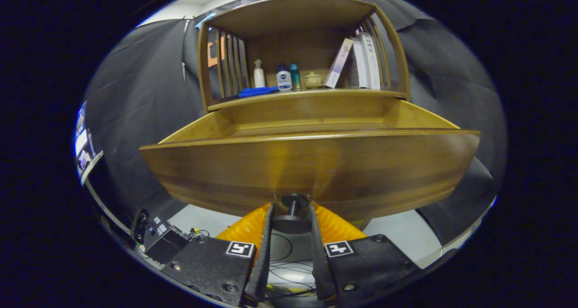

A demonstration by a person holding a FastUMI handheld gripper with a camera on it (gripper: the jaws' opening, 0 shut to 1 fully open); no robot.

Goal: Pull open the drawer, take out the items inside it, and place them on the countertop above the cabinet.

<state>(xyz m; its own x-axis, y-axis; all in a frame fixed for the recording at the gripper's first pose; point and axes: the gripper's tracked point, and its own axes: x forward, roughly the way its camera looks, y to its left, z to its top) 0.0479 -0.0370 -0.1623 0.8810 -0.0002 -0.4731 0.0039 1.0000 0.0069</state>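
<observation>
Wood drawer (311, 172) stands pulled well out toward me, front panel just ahead of my fingers. My gripper (291, 217) pinches dark knob (292, 213) under panel, both fingers pressed on its sides. Judgement: opening step about done. Drawer inside, beyond panel, shows bare wooden floor as far as I see; near part hidden by front panel, so cannot tell what items lie there. Left to do: let go knob, reach in, lift items, set on countertop (311, 94) above, beyond drawer, where bottles (283, 78) and books (361, 62) stand.
</observation>
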